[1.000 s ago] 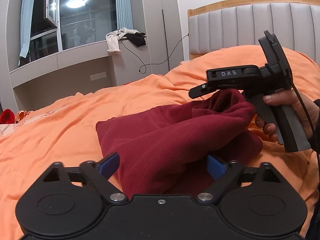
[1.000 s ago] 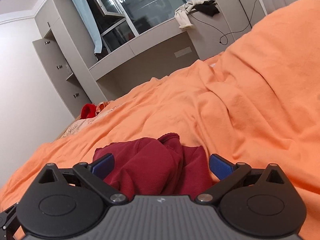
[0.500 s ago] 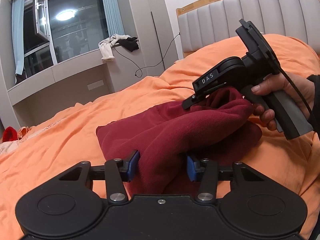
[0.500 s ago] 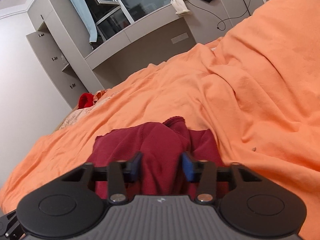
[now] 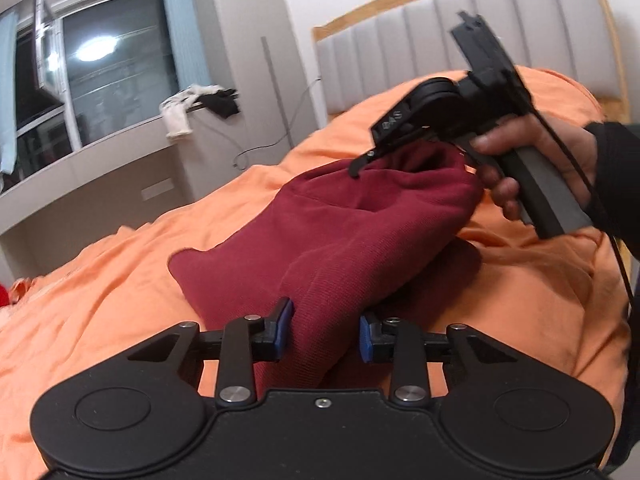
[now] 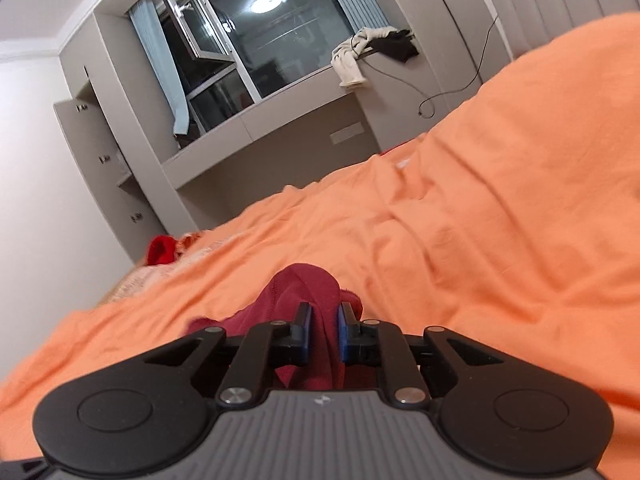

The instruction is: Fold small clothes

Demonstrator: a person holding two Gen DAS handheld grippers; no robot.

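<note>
A dark red knit garment (image 5: 340,232) lies bunched on the orange bedspread (image 5: 100,292). My left gripper (image 5: 324,332) is shut on its near edge, blue pads pinching a thick fold. My right gripper (image 6: 323,326) is shut on another bunch of the same garment (image 6: 308,292). In the left wrist view the right gripper (image 5: 400,140) holds the far right edge lifted off the bed, with the person's hand on its handle. The cloth hangs stretched between the two grippers.
An upholstered grey headboard (image 5: 460,28) stands at the right. A window ledge (image 6: 280,128) with a white and black cloth pile (image 6: 372,52) and a dangling cable is behind the bed. A bright red item (image 6: 160,250) lies at the far corner of the bed.
Both grippers closed from open onto the red garment. Both then rose, the right one lifting its edge off the bed.
</note>
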